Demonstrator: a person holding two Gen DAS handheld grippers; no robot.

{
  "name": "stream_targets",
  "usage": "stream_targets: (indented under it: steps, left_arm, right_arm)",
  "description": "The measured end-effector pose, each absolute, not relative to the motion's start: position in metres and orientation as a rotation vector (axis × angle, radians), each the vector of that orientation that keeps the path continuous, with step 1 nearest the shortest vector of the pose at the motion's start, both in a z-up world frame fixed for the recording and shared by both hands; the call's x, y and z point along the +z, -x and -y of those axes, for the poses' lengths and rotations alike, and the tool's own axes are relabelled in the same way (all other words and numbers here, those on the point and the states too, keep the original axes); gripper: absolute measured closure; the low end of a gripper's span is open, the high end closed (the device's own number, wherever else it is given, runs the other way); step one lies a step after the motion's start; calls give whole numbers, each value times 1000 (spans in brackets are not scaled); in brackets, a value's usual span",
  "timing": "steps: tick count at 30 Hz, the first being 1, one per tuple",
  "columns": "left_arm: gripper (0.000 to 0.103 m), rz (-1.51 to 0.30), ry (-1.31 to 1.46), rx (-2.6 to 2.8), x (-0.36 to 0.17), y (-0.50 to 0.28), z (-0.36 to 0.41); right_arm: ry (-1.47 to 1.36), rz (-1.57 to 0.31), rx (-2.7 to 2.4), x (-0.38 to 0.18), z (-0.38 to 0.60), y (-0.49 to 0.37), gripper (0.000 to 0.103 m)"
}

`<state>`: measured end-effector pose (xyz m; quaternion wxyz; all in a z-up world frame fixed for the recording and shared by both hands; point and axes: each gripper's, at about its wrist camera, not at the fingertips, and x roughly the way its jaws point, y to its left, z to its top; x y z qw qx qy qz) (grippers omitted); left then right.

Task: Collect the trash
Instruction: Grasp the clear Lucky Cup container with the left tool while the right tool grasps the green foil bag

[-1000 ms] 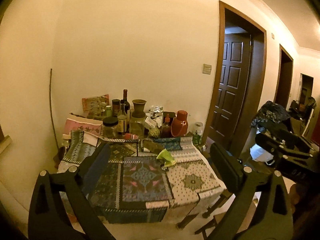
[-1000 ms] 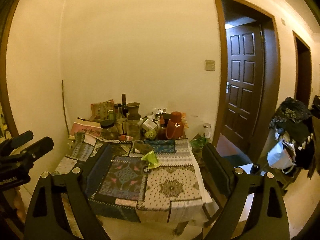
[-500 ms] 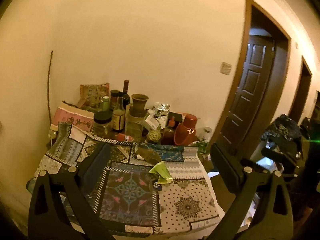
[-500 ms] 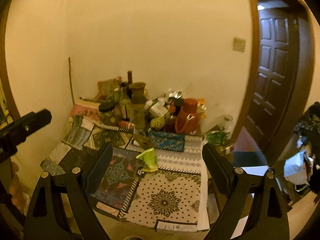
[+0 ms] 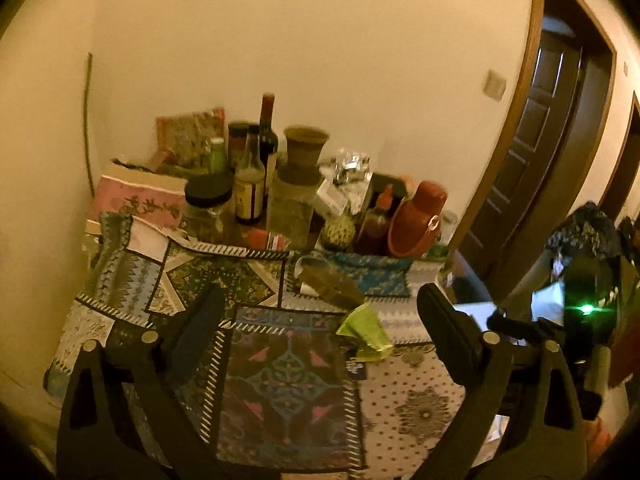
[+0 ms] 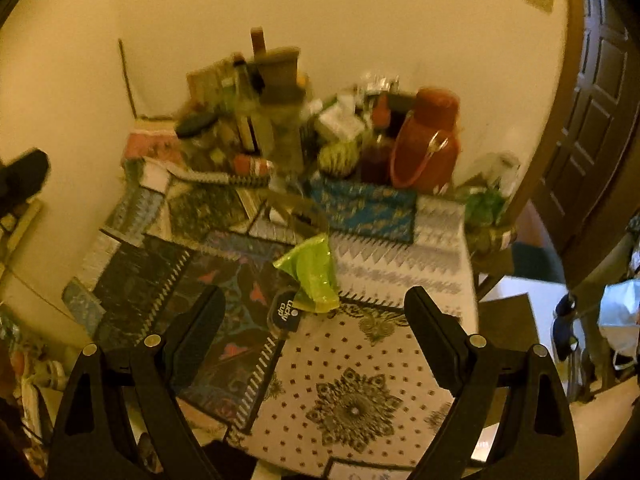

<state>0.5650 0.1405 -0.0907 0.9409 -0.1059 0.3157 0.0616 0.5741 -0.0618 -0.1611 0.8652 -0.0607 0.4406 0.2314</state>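
Note:
A crumpled green plastic cup (image 6: 312,276) lies on its side in the middle of a table covered with a patchwork cloth (image 6: 352,380); a small black label (image 6: 285,312) lies beside it. The cup also shows in the left wrist view (image 5: 366,334). A brown crumpled wrapper (image 5: 330,282) lies just behind it. My right gripper (image 6: 314,320) is open and empty, above the table's near part, just short of the cup. My left gripper (image 5: 320,316) is open and empty, above the table's left front.
Bottles (image 5: 250,184), jars (image 5: 208,208), a clay pot (image 5: 304,152) and a red jug (image 5: 416,220) crowd the table's back along the wall. A brown door (image 5: 548,128) stands at the right. A chair with bags (image 6: 620,312) is to the right of the table.
Both grippers have moved closer to the table and tilted down. The green cup now lies nearer the right gripper's open fingers. Both stay open.

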Motion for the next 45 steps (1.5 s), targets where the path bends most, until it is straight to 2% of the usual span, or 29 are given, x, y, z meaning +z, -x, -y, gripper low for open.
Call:
stream_targets:
  steps: [7, 11, 14, 16, 17, 18, 20, 23, 30, 38, 45]
  left_arm:
    - [6, -787, 230, 119, -139, -621, -191]
    - [6, -875, 223, 113, -170, -643, -206]
    - [6, -927, 224, 100, -190, -654, -209]
    - [6, -958, 216, 94, -203, -661, -208]
    - [6, -971, 212, 88, -209, -663, -207]
    - [6, -988, 208, 80, -216, -665, -203]
    - [6, -1016, 207, 64, -225, -669, -198]
    - [6, -1063, 209, 27, -239, -676, -185]
    - [6, -1155, 195, -62, -268, -689, -135]
    - [6, -1267, 152, -43, -317, -699, -78]
    - [7, -1284, 82, 2, -334, -705, -51]
  right_arm:
    - [180, -1136, 439, -236, 22, -636, 15]
    - [225, -1198, 434, -263, 8, -656, 18]
    - [235, -1228, 443, -277, 1, -664, 29]
    - [218, -1241, 463, -283, -2, -665, 32]
    - [206, -1246, 468, -286, -2, -665, 41]
    - [195, -1257, 473, -288, -2, -665, 55]
    - [163, -1286, 482, -294, 2, -665, 67]
    - [101, -1278, 489, -290, 12, -661, 75]
    - [-4, -1180, 389, -244, 75, -640, 78]
    - [-30, -1166, 264, -228, 132, -611, 78]
    - [-92, -1154, 202, -221, 160, -594, 78]
